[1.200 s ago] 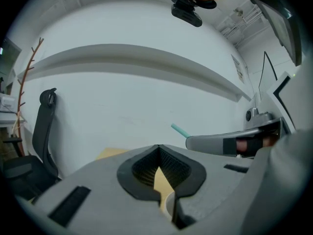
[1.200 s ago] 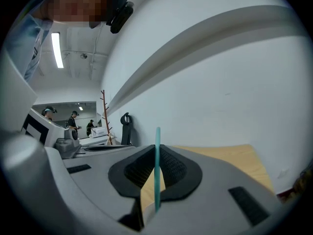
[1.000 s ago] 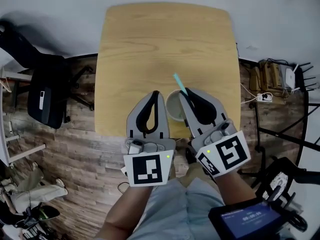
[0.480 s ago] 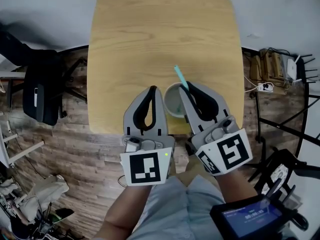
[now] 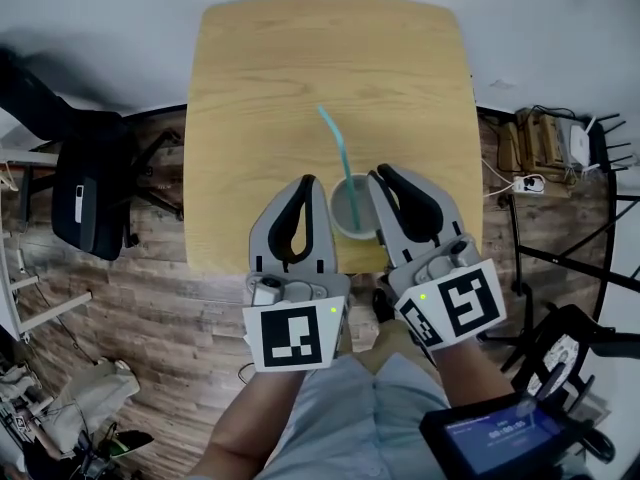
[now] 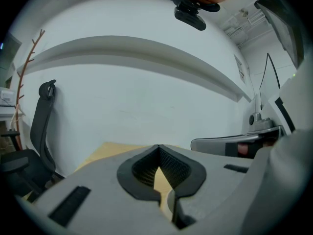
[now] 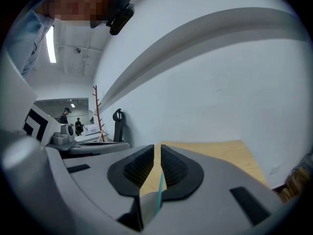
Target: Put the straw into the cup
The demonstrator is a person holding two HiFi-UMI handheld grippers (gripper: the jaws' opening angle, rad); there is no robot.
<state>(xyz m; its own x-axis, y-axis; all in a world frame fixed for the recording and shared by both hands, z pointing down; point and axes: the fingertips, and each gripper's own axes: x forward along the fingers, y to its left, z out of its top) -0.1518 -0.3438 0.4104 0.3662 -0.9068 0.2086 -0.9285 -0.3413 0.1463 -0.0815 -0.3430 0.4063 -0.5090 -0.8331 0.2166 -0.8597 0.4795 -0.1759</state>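
A white cup (image 5: pixel 352 210) stands near the front edge of the wooden table (image 5: pixel 270 78), between my two grippers. A teal straw (image 5: pixel 336 148) stands in the cup and leans away to the left. My left gripper (image 5: pixel 308 181) sits just left of the cup, its jaws shut on nothing; in the left gripper view the tips (image 6: pixel 159 148) meet. My right gripper (image 5: pixel 382 173) is just right of the cup, clear of the straw. In the right gripper view its jaws (image 7: pixel 157 148) stand a narrow gap apart, and the straw (image 7: pixel 159 192) shows through that gap.
A black office chair (image 5: pixel 90 188) stands on the wood floor to the left of the table. A power strip (image 5: pixel 525 193) with cables and boxes (image 5: pixel 540 148) lies to the right. A dark screen (image 5: pixel 495 438) sits at the bottom right.
The straw was at the right gripper's tip with only a short end showing. Now it stands free in the cup, leaning left, and the right gripper has let go.
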